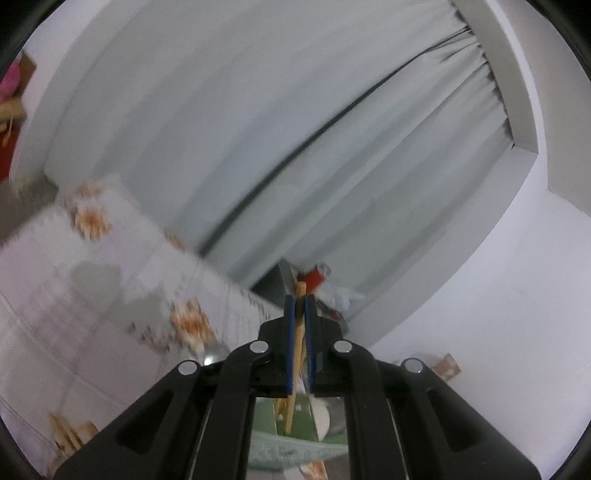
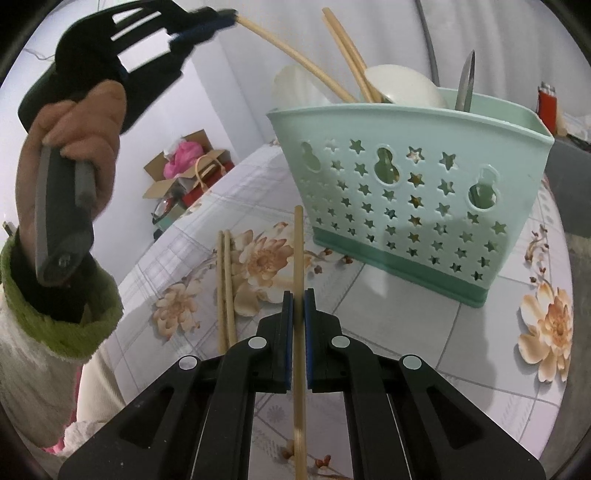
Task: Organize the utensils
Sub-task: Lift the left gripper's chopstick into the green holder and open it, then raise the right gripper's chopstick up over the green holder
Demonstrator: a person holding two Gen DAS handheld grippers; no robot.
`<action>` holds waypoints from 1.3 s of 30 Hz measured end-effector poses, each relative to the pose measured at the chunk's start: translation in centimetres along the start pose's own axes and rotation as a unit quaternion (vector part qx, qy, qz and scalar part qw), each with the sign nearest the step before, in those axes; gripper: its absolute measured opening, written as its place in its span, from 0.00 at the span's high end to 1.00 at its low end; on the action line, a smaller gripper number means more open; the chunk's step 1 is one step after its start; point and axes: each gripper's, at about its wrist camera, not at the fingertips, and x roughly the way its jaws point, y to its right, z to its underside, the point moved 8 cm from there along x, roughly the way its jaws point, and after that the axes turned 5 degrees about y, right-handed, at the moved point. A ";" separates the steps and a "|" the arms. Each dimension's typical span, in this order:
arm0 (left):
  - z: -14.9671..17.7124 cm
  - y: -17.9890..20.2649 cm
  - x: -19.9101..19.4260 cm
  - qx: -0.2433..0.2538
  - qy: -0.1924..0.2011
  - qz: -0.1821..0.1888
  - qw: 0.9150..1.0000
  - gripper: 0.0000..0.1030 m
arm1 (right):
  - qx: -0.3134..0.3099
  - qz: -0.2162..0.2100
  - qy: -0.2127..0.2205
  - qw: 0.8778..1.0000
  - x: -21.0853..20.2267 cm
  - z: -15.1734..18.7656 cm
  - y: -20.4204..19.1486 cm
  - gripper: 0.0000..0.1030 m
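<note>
My right gripper (image 2: 298,295) is shut on a wooden chopstick (image 2: 298,243) that points toward the mint-green star-holed utensil basket (image 2: 406,184) on the floral tablecloth. High at the upper left, a hand (image 2: 74,140) holds my left gripper (image 2: 221,18), shut on another chopstick (image 2: 291,51) that slants down toward the basket's left compartment. In the left wrist view the left gripper (image 1: 300,301) clamps that chopstick (image 1: 297,354) above the basket (image 1: 295,448). The basket holds a pair of chopsticks (image 2: 347,55), white spoons (image 2: 402,86) and a metal blade (image 2: 466,81).
Two loose chopsticks (image 2: 225,288) lie side by side on the tablecloth (image 2: 461,332), left of my right gripper. A red lighter (image 2: 546,105) stands behind the basket. Cardboard boxes (image 2: 188,162) sit on the floor beyond the table's left edge. A grey curtain (image 1: 258,129) fills the background.
</note>
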 end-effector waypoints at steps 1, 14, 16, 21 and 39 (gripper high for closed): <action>0.3 -0.1 0.0 -0.006 -0.006 0.002 1.000 0.95 | -0.002 0.001 -0.001 1.000 0.0 0.1 0.0 0.96; 1.2 -0.8 -5.3 0.002 -0.009 0.016 1.000 0.73 | -0.029 0.007 0.024 0.999 -2.3 -0.6 -1.6 0.96; 1.3 -1.3 -6.5 0.008 -0.006 0.008 1.000 0.69 | -0.025 0.002 0.041 0.999 -3.4 -1.5 -1.7 0.96; 2.4 -3.0 -10.0 0.037 -0.002 -0.030 0.999 0.59 | -0.008 0.009 0.110 0.994 -7.1 -5.1 -0.7 0.97; 10.0 -11.4 -15.9 0.004 -0.058 -0.138 0.989 0.53 | 0.108 0.117 0.373 0.914 -11.6 -17.9 9.7 0.96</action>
